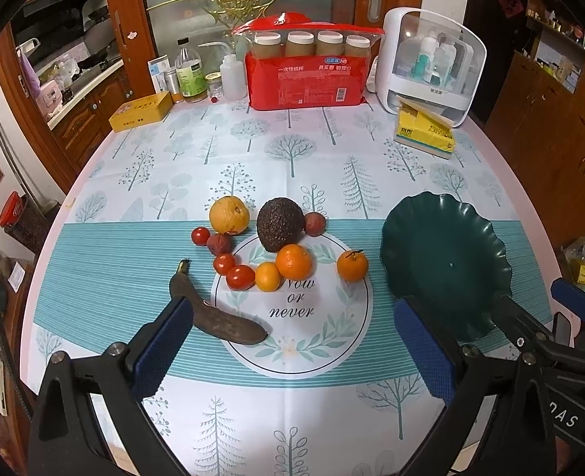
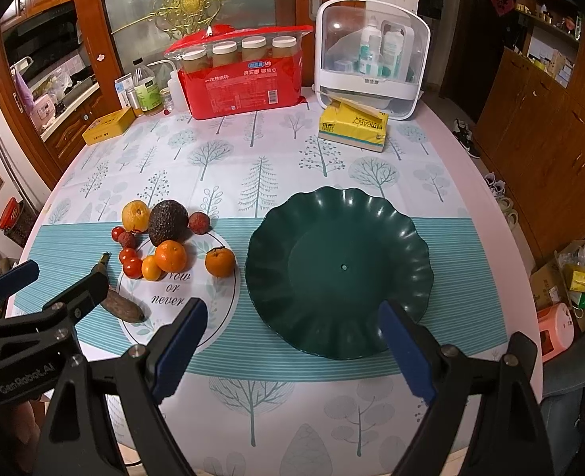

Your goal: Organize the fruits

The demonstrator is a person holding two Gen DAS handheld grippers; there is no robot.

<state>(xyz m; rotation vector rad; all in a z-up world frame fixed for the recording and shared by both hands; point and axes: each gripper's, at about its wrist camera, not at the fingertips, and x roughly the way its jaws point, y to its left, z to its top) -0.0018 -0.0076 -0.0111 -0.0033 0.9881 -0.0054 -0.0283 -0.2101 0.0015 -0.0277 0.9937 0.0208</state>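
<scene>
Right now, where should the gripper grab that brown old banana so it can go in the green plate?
Grab the banana across its thick middle, coming down from above with the open left gripper. It lies flat on the tablecloth, long and narrow, so fingers closing across its width fit best. Its stem end is thin and probably slips.

Home dining room: tablecloth-covered table, kitchen cabinets.

Soft overhead indoor light, short faint shadows, sharp centre, fisheye bending and dark corners
</scene>
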